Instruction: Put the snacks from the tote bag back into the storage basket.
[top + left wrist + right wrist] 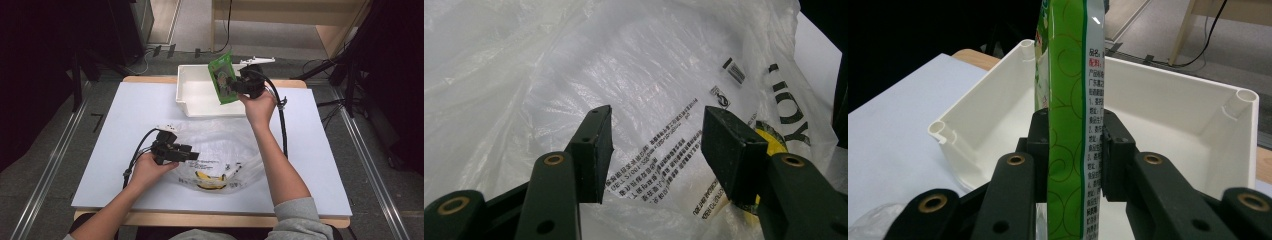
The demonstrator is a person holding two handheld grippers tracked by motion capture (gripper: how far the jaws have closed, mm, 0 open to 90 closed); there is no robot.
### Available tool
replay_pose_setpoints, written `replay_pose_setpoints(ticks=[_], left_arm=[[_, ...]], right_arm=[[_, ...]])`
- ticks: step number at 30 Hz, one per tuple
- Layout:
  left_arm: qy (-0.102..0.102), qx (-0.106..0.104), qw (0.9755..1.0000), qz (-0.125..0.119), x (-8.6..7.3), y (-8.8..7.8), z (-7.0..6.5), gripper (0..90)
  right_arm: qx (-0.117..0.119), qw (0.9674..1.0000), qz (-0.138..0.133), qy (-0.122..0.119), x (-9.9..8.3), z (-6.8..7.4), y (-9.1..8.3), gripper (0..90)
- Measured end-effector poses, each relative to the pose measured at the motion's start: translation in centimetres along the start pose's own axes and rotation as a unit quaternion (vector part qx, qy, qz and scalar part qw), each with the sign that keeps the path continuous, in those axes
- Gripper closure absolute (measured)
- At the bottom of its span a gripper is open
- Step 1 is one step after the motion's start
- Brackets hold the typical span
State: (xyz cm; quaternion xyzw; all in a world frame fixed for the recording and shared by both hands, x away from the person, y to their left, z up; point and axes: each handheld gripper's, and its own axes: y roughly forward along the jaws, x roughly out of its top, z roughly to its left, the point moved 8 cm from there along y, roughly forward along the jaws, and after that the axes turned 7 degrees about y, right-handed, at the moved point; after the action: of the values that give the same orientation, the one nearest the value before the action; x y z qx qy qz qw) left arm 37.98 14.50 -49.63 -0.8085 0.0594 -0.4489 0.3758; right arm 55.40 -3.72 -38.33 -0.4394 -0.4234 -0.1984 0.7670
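Right gripper [1075,150] pinching green snack packet [223,77] upright over white bin [192,95] at 12 o'clock. Left gripper [656,145] spread, nothing between jaws, over clear plastic bag [220,150] at 6 o'clock.

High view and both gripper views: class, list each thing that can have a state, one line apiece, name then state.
Green packet: clamped upright between the right gripper's jaws, held above the white bin.
White bin: open-topped, nothing seen lying inside.
Plastic bag: crumpled, lying flat on the table.
Left gripper: open, jaws apart over the bag.
Right gripper: shut on the green packet.
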Motion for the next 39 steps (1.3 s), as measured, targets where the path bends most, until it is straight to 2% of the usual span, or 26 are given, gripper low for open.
replay_pose_setpoints(ticks=[7, 13, 20, 23, 26, 31, 34, 39], left_arm=[[0.012, 0.013, 0.9998, -0.008, -0.1, -0.7, -0.2, 48.1], [0.008, 0.013, 0.9998, -0.008, -0.4, -0.9, -0.2, 48.1], [0.006, 0.012, 0.9999, -0.01, -0.5, -1.1, -0.2, 48.1], [0.005, 0.012, 0.9999, -0.01, -0.5, -1.2, -0.1, 48.2], [0.005, 0.012, 0.9999, -0.009, -0.5, -1.2, 0.0, 48.2], [0.005, 0.012, 0.9999, -0.007, -0.6, -1.0, 0.0, 48.2], [0.005, 0.011, 0.9999, -0.007, -0.6, -1.0, 0.0, 48.4], [0.002, 0.01, 0.9999, -0.006, -0.6, -1.0, 0.1, 48.5]], right_arm=[[-0.004, 1.0, 0.004, -0.003, 1.0, 0.2, 1.6, 73.7], [-0.006, 1.0, 0.0, -0.002, 2.2, 0.3, 2.7, 73.8], [-0.013, 0.9999, -0.007, 0.005, 3.6, -0.3, 3.8, 73.8], [-0.025, 0.9997, 0.004, 0.001, 3.8, -0.7, 4.6, 73.7], [-0.029, 0.9996, 0.002, 0.006, 4.2, -1.0, 5.2, 73.7], [-0.032, 0.9992, 0.005, 0.023, 4.3, -2.0, 6.6, 73.7], [-0.037, 0.9991, 0.008, 0.019, 4.2, -2.3, 7.4, 73.7], [-0.041, 0.9986, 0.012, 0.029, 4.1, -2.7, 8.7, 73.7]])
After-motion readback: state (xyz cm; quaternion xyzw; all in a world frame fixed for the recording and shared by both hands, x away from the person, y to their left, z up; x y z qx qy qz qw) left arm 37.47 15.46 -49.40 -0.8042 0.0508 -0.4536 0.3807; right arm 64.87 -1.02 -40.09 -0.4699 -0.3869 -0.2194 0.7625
